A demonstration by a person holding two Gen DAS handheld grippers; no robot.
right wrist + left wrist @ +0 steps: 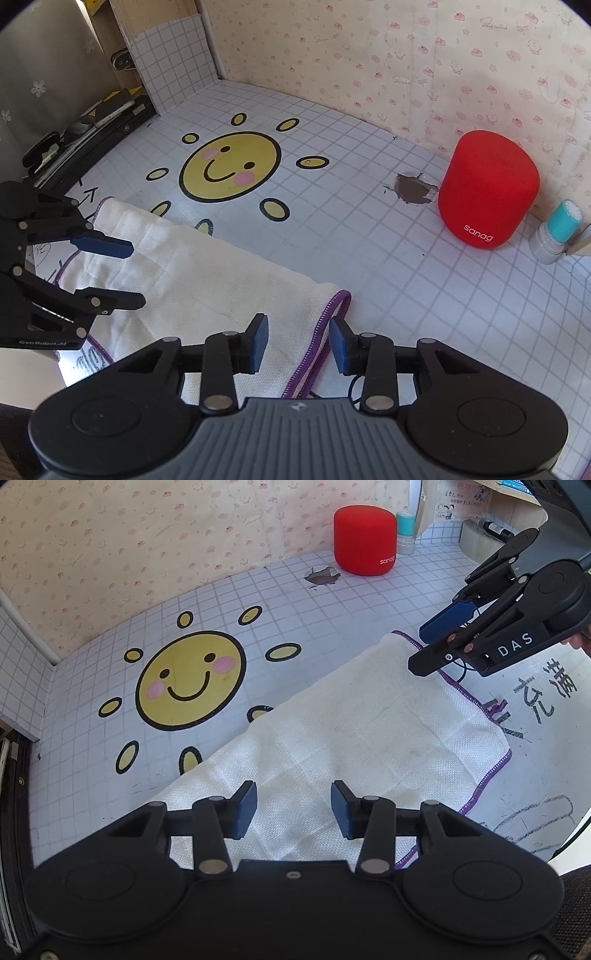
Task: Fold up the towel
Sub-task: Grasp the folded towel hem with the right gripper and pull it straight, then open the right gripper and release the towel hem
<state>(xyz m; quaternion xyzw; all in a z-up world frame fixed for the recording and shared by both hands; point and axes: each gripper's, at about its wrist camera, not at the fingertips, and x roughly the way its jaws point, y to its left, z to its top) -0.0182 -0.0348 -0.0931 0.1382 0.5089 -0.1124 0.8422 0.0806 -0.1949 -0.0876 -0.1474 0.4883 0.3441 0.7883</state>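
A white towel (362, 738) with purple stitched edging lies flat in a folded strip on the checked table mat; it also shows in the right wrist view (207, 280). My left gripper (293, 808) is open and empty, hovering over the towel's near end. My right gripper (297, 343) is open and empty, its fingers either side of the towel's purple edge at one end. The right gripper also shows in the left wrist view (421, 648), above the towel's far corner. The left gripper shows in the right wrist view (136, 273), open above the towel's other end.
A red cylindrical speaker (364, 539) (487, 190) stands near the patterned back wall, with a small teal-capped bottle (556, 230) beside it. A torn hole (413, 188) is in the mat. A smiling sun print (190, 679) lies beyond the towel. Dark tools (92, 122) lie off the mat's edge.
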